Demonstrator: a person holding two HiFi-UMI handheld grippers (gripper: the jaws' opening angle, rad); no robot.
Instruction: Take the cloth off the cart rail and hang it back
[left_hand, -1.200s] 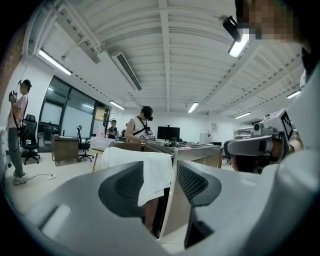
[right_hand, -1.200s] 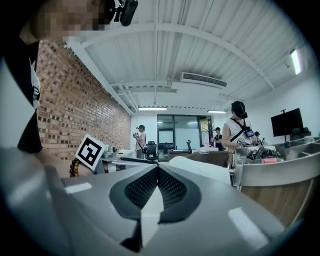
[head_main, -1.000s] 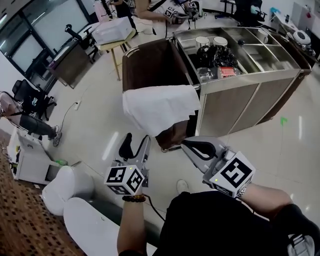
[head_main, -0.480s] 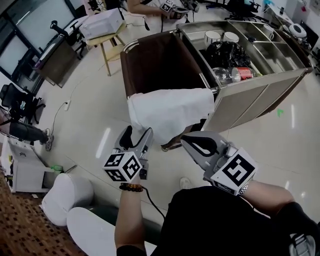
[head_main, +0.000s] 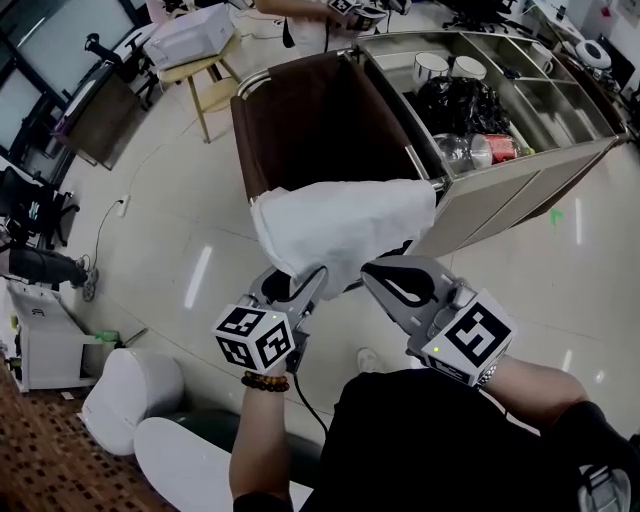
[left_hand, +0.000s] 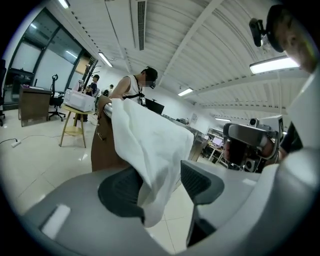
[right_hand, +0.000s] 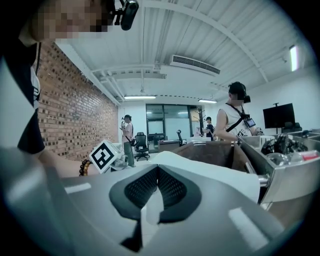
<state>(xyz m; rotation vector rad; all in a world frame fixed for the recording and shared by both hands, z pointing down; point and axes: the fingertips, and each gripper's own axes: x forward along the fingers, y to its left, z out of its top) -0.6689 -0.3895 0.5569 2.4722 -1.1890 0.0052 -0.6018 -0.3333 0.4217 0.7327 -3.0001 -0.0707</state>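
Note:
A white cloth (head_main: 345, 225) hangs draped over the cart rail (head_main: 437, 186) at the near end of the cart. My left gripper (head_main: 293, 283) sits at the cloth's lower left corner. In the left gripper view the cloth (left_hand: 150, 145) hangs between the jaws of the left gripper (left_hand: 162, 187), which are closing. It lies against the left pad, with a gap to the right pad. My right gripper (head_main: 378, 275) is shut and empty, just below the cloth's lower edge. In the right gripper view the cloth (right_hand: 210, 172) lies beyond the right gripper's (right_hand: 157, 185) closed jaws.
The cart has a brown bag compartment (head_main: 320, 120) and a steel top (head_main: 560, 115) holding cups, a black bag and bottles. A wooden stool (head_main: 205, 85) and a person stand behind it. A white bin (head_main: 130, 385) stands at the lower left.
My left gripper has moved forward and up to the cloth, so the cloth's lower corner now hangs between its jaws. The right gripper has stayed shut and hardly moved.

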